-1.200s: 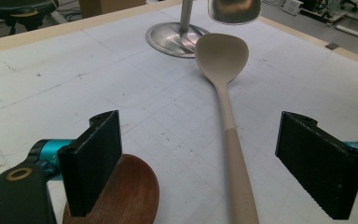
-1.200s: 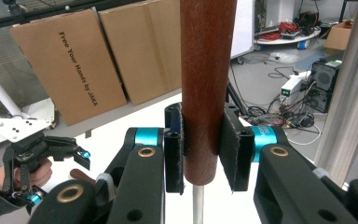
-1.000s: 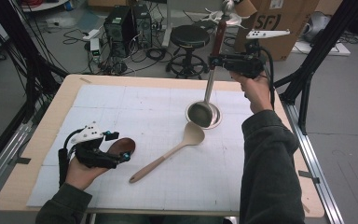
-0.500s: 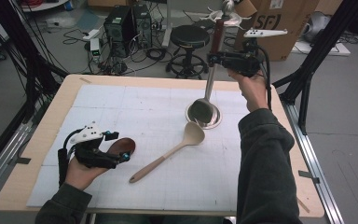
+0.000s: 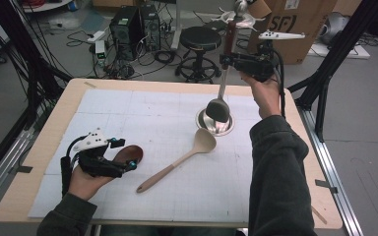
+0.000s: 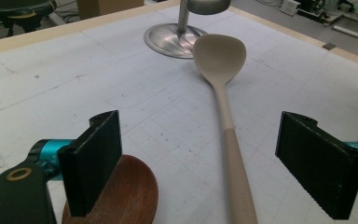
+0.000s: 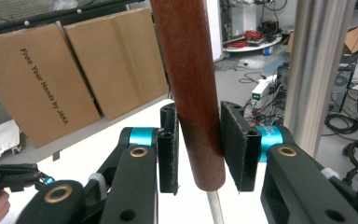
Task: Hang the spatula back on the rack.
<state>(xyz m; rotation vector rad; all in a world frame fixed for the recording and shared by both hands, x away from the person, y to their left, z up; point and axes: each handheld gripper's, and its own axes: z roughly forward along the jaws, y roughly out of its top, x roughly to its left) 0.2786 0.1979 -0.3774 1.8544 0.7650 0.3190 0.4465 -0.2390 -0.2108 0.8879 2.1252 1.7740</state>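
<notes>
Judging by its build, the ladle [image 5: 218, 109] will handle stiff and top-light. It has a thick, turned wooden handle, a thin steel shaft and a steel bowl, so most of the weight probably hangs low and it will swing like a pendulum if held loosely. The polished wood looks smooth and could slide through flat pads. The best hold is on the lower part of the handle, where its girth fills the jaws, not on the thin shaft.

The right gripper [image 5: 228, 58] holds it there now. In the right gripper view the pads pinch the handle [image 7: 191, 70] just above its rounded end, and the jaws have just eased open a little with the wood between them. The ladle hangs upright over the far right part of the table [image 5: 59, 123]. Its bowl is just above the round base of the stand [image 5: 226, 129], whose steel pole [image 7: 319, 70] rises close beside the handle. I cannot tell whether the bowl touches the base.

The left gripper [image 5: 128, 164] rests near the front left corner with its jaws spread wide and pinching nothing. One jaw sits over the bowl of the brown spoon [image 6: 130, 200]. The beige spoon [image 6: 223, 93] lies flat between the jaws' lines, apart from both, running from the middle of the table toward the stand. It looks light and rigid, and mid-handle would be the place to grip it.

Counted:
- One ladle
- One stand
- Two spoons, one brown and one beige
- Two grippers
</notes>
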